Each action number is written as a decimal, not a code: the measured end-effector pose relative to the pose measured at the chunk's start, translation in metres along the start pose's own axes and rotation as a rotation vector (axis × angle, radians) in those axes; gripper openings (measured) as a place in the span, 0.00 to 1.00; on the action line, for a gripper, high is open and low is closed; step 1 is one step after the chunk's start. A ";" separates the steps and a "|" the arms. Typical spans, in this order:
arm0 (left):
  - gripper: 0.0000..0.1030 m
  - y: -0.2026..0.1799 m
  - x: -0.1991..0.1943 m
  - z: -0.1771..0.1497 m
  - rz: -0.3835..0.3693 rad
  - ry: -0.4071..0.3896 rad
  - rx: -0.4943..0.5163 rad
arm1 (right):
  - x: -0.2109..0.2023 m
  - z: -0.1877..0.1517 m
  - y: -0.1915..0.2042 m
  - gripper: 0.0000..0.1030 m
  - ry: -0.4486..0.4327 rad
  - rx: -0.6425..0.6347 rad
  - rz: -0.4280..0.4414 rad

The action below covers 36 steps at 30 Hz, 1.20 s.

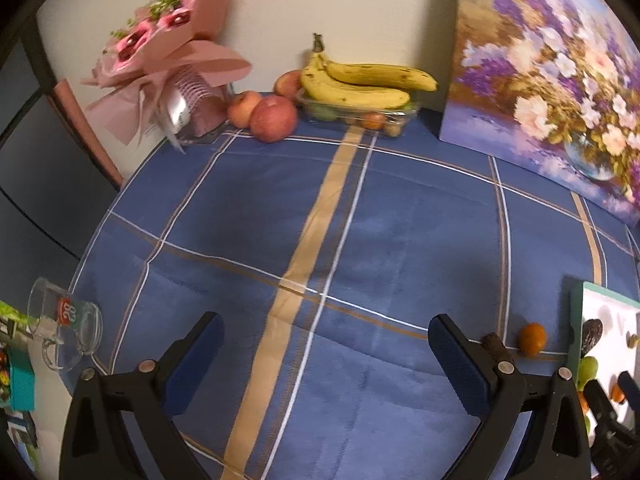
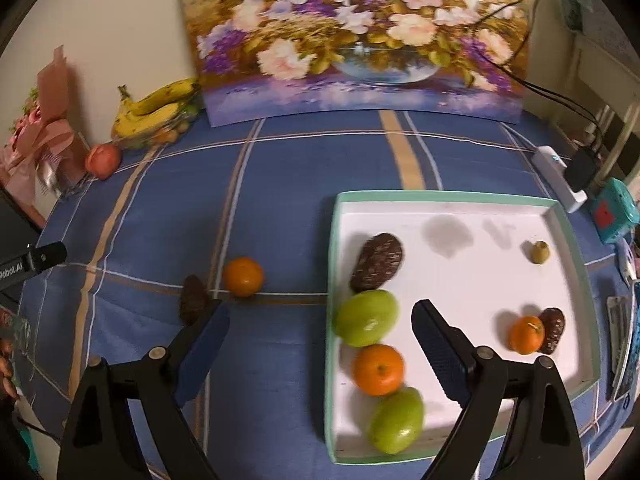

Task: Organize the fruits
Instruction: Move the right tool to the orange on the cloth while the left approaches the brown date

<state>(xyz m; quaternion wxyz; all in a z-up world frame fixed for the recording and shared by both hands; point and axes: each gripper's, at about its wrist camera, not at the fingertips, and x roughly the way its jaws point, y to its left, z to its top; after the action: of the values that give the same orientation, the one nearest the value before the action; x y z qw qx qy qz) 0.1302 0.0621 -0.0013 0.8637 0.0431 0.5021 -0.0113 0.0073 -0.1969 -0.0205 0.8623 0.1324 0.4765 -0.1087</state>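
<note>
A white tray with a green rim (image 2: 560, 216) lies on the blue checked cloth and holds two green fruits (image 2: 366, 317), two oranges (image 2: 378, 369), two dark brown fruits (image 2: 377, 261) and a small olive one (image 2: 540, 251). Left of the tray, an orange (image 2: 243, 276) and a dark brown fruit (image 2: 193, 299) lie on the cloth. My right gripper (image 2: 320, 324) is open above the tray's left edge, holding nothing. My left gripper (image 1: 326, 334) hangs open over bare cloth; the loose orange (image 1: 532, 339) and brown fruit (image 1: 494, 346) lie by its right finger.
At the back stand apples (image 1: 274, 118), bananas (image 1: 360, 82) on a clear box of small fruit, a pink bouquet (image 1: 160, 60) and a flower painting (image 1: 548, 80). A glass mug (image 1: 66, 322) lies at the left edge. A power strip (image 2: 560, 178) and cables sit right.
</note>
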 end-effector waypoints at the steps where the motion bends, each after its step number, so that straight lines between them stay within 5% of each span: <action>1: 1.00 0.003 0.000 0.000 -0.001 -0.001 -0.007 | 0.001 0.000 0.004 0.90 0.010 -0.009 0.003; 21: 1.00 0.001 0.009 0.000 -0.183 0.036 -0.078 | 0.016 0.010 0.015 0.88 0.003 0.052 0.147; 25: 1.00 -0.014 0.020 -0.005 -0.161 0.055 -0.033 | 0.024 0.012 0.014 0.70 0.007 0.057 0.165; 36: 1.00 -0.031 0.039 -0.010 -0.214 0.074 -0.071 | 0.043 0.021 0.018 0.49 0.019 0.032 0.203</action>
<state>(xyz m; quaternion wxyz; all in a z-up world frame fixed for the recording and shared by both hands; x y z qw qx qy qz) 0.1387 0.0331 -0.0425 0.8395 -0.0410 0.5353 -0.0841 0.0518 -0.1897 -0.0439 0.8622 0.1948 0.4668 -0.0274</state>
